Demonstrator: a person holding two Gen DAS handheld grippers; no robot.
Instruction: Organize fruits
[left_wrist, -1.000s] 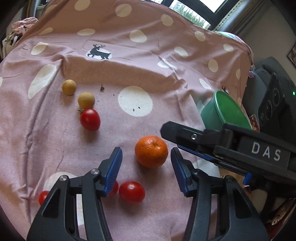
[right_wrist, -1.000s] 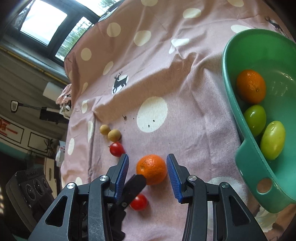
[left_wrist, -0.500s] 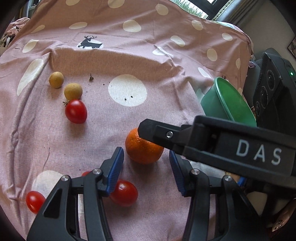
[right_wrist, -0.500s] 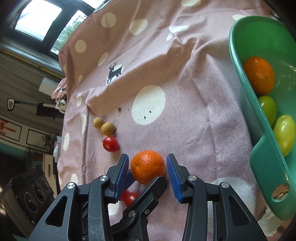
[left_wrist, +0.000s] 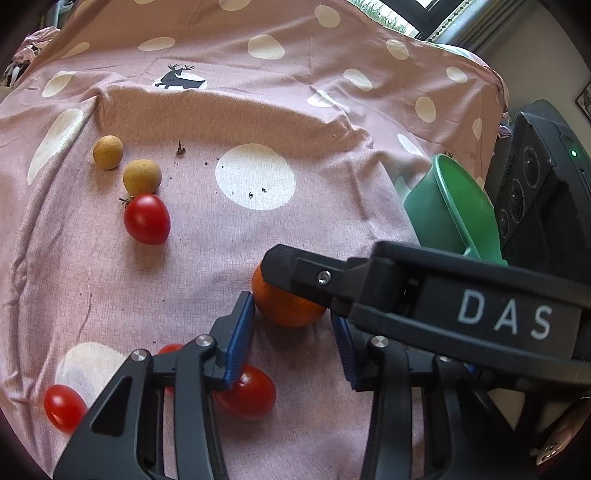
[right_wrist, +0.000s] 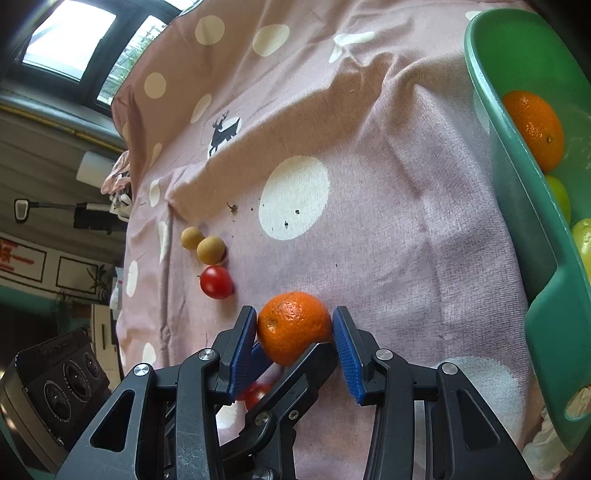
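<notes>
- Closing around the orange (left_wrist: 284, 308) on the pink cloth (left_wrist: 295, 229): left gripper (left_wrist: 291, 341), one pad touching.
- Clamping that same orange: right gripper (right_wrist: 295, 341), narrow.
- Holding more fruit at far right: green basket (right_wrist: 546, 258).

Orange mandarin (right_wrist: 293, 325); pink white-dotted cloth (right_wrist: 406, 229); green bowl (right_wrist: 517, 177).

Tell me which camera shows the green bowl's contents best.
The right wrist view: the green bowl opens toward it, showing an orange and yellow-green fruit inside. The left wrist view shows only the bowl's outer wall and rim, contents hidden.
</notes>
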